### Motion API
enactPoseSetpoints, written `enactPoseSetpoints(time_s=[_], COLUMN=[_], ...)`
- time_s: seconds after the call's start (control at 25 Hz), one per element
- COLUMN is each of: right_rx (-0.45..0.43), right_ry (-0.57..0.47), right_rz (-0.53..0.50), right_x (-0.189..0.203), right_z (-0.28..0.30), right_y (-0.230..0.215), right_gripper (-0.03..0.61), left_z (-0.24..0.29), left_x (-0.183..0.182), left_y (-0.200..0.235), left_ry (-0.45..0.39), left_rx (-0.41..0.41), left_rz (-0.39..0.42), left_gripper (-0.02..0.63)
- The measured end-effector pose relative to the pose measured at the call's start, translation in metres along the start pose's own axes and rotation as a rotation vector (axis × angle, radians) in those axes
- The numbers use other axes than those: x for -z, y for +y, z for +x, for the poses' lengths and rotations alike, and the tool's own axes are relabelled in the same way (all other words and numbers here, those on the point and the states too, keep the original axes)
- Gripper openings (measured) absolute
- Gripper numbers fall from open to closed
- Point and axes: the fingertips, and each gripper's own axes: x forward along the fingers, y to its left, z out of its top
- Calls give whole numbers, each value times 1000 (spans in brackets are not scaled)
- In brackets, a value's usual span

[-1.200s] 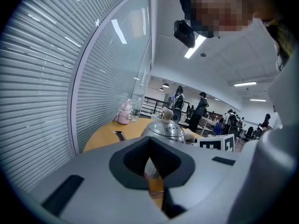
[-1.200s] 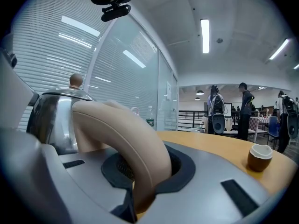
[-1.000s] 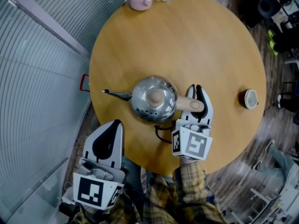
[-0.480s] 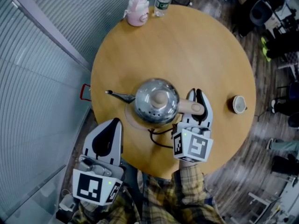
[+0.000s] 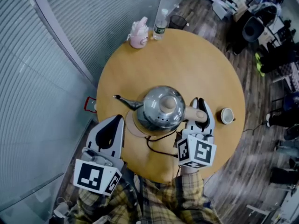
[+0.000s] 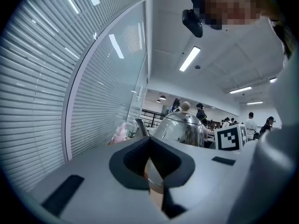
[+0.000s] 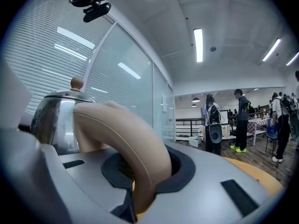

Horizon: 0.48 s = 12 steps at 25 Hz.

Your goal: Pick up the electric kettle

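Fingers (image 7: 201, 171) snug around kettle handle (image 7: 126, 134)

Head view steeply down; gripper views level, sharing kettle (image 6: 180, 127)

The electric kettle (image 5: 159, 110), a rounded, shiny steel pot, is standing upright over the middle of the round wooden table (image 5: 205, 64). Its lid is carrying a pale beige knob (image 5: 167, 105), and its thin dark spout (image 5: 125, 101) is pointing left. Its curved beige handle (image 5: 195, 114) is sticking out to the right, where the right gripper (image 5: 198, 102) is clamping it between its jaws.
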Motion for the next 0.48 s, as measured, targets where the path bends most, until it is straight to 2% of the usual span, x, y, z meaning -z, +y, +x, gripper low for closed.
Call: enactPoseSetpoints(time_s=[0.28,0.48], right_rx=[-32,-55], right_ry=[-17,-30], right_rz=[1,15], right_x=[-61,-72], right_z=[-21,-40], right_y=[-22,-24], right_gripper=[71,71], left_z=[1,6], left_x=[-21,-12], left_y=[-21,-20], left_ry=[-11,-17], left_rx=[25,64], left_rz=[15,29], left_gripper=[2,2])
